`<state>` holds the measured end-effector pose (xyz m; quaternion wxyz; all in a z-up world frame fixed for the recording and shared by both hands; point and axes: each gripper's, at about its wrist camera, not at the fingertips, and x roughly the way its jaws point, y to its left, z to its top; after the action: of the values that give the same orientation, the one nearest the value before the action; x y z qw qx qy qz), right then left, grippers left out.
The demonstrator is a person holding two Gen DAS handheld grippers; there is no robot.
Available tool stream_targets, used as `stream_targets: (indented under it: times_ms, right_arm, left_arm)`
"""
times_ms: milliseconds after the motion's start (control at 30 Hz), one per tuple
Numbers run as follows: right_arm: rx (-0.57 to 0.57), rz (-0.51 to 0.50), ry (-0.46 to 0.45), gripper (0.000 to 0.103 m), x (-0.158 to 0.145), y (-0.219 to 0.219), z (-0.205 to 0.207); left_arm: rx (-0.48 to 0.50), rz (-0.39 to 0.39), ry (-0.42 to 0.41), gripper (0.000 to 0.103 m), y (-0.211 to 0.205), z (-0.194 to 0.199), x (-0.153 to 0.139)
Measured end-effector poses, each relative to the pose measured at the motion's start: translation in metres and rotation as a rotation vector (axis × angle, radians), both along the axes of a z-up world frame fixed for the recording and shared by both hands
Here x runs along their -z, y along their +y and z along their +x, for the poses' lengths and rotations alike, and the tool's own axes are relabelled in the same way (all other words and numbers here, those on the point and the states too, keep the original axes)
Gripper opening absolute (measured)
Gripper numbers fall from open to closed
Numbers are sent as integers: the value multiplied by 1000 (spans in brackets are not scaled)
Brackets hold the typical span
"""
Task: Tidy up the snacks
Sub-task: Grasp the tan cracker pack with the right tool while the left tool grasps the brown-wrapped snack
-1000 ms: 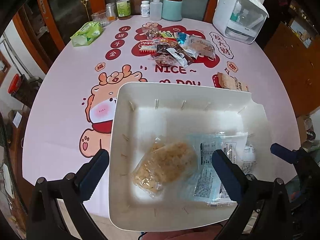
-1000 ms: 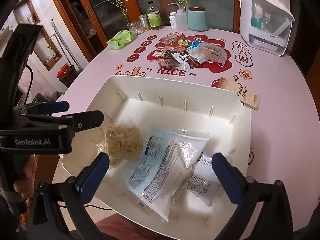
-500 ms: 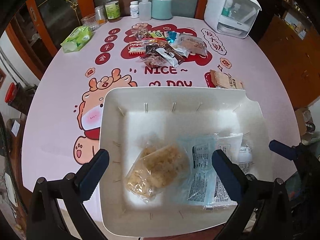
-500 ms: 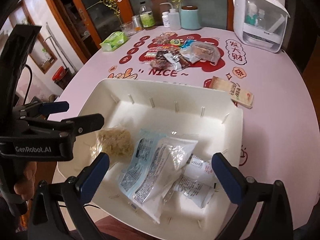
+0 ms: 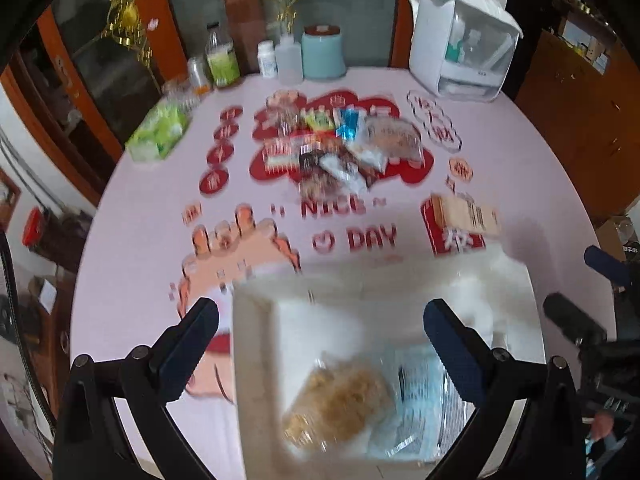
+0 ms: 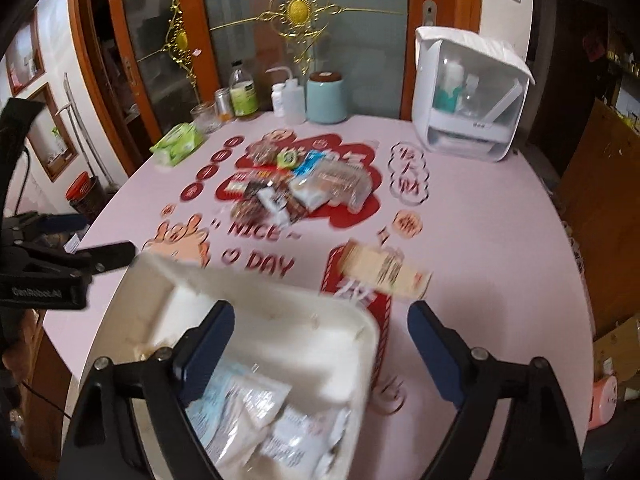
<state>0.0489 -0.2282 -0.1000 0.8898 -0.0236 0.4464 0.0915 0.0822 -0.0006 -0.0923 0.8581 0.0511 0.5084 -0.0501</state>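
A white tray (image 5: 256,360) sits at the near edge of the pink table. It holds a bag of crispy golden snack (image 5: 344,400) and blue-and-white packets (image 5: 424,400). My left gripper (image 5: 318,312) hangs open above the tray's far left corner with nothing between its fingers. In the right wrist view the tray (image 6: 280,292) lies low and left, with the packets (image 6: 248,408) in it. My right gripper (image 6: 320,316) is above the tray's far right corner, jaws closing on nothing. A pile of loose snacks (image 6: 296,188) lies mid-table, and a beige packet (image 6: 384,268) just beyond the tray.
Along the table's far edge stand a white lidded box (image 5: 460,40), a teal canister (image 5: 322,54), several bottles (image 5: 222,60) and a green tissue pack (image 5: 160,132). Wooden cabinets and glass doors surround the table. Both views are blurred by motion.
Both grippers have risen and tipped up, so the tray has slid toward the bottom of both views and more of the far table shows. The right gripper's jaws stand narrower.
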Motion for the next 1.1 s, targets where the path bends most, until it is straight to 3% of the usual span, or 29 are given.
stream_targets:
  times_ms: [200, 367, 567, 800, 1100]
  right_arm:
    - [-25, -70, -18, 89, -11, -18, 56]
    - [-111, -114, 18, 89, 2, -24, 104]
    - [-230, -181, 120, 89, 57, -20, 146]
    - [-396, -210, 250, 89, 127, -19, 158]
    - [-482, -249, 301, 89, 167, -24, 165]
  left_arm:
    - [18, 15, -93, 102, 2, 47, -31]
    - [37, 36, -83, 102, -1, 97, -30]
    - [89, -42, 78, 102, -4, 157, 14]
    - [109, -80, 284, 102, -7, 199, 95]
    - [112, -54, 396, 102, -11, 219, 157]
